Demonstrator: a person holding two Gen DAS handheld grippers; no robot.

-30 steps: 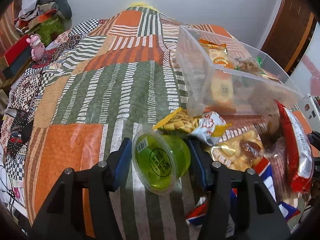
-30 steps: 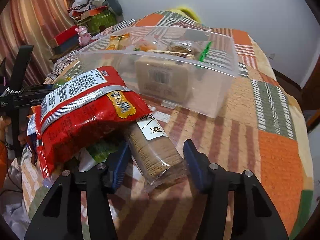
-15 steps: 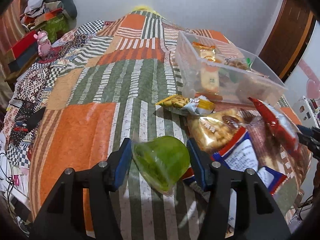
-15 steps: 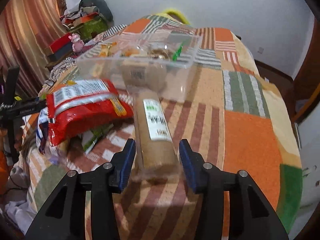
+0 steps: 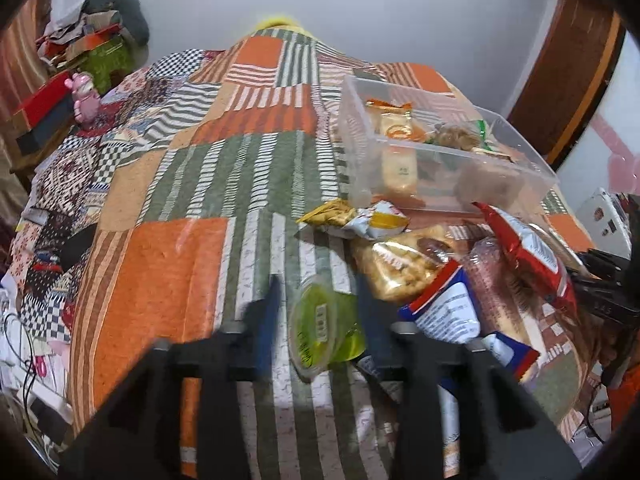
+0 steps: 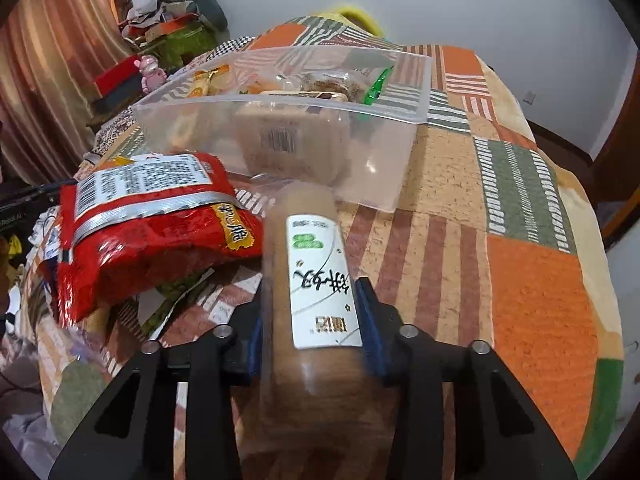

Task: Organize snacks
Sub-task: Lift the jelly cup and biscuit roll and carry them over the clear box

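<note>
My left gripper (image 5: 318, 312) is shut on a green jelly cup (image 5: 324, 330), held just above the patchwork cloth beside the snack pile. My right gripper (image 6: 310, 312) is shut on a brown biscuit roll (image 6: 312, 264) with a white label, pointing toward the clear plastic bin (image 6: 396, 120). The bin also shows in the left wrist view (image 5: 516, 168) and holds several snack packs. A red snack bag (image 6: 148, 224) lies left of the roll; it shows in the left wrist view (image 5: 528, 252) too.
Loose snacks lie by the bin: a yellow-white packet (image 5: 356, 220), a clear biscuit bag (image 5: 400, 264), a blue-white pack (image 5: 452, 312). Boxes and a pink toy (image 5: 84, 96) sit at the far left. The table edge drops off on the right (image 6: 608, 280).
My left gripper has moved back and lower with the jelly cup, which has tilted. My right gripper has lifted the biscuit roll and drawn it closer, pointing it toward the bin.
</note>
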